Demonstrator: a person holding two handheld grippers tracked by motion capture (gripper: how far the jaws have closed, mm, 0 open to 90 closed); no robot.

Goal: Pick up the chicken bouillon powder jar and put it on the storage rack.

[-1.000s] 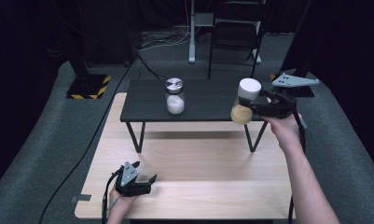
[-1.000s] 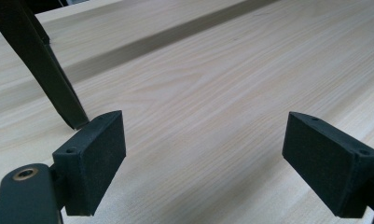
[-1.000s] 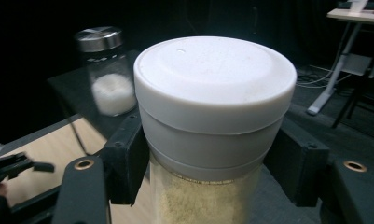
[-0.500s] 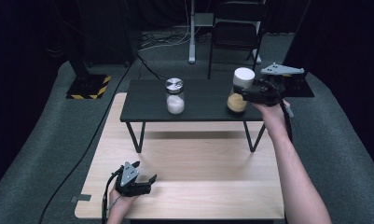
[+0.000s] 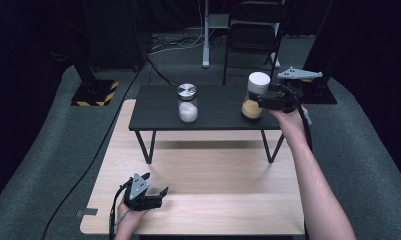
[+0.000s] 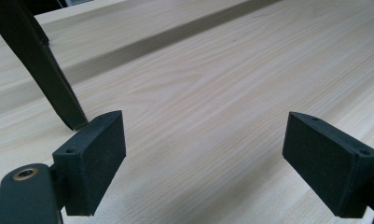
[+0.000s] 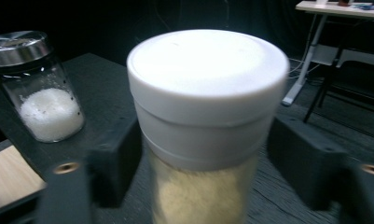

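Note:
A clear jar (image 5: 255, 95) with a white lid and tan powder stands on the right part of the low black table (image 5: 218, 107). My right gripper (image 5: 258, 104) reaches in from the right, its jaws on either side of the jar (image 7: 208, 116). They have just been opening, and a small gap shows beside the jar. A glass shaker (image 5: 187, 102) with a metal lid and white grains stands mid-table, also at the left of the right gripper view (image 7: 40, 88). My left gripper (image 5: 160, 194) rests low on the light wooden table (image 5: 213, 175), jaws wide apart (image 6: 203, 163) with nothing between them.
A black table leg (image 6: 40, 65) stands close ahead of the left gripper. Behind the black table are a dark chair (image 5: 253, 30), a white desk leg (image 5: 206, 35) and floor cables. A yellow-and-black striped base (image 5: 95, 93) sits at the back left.
The right hand carried the white-lidded jar leftward from beyond the black table's right edge and set it down on the table. The left gripper kept still.

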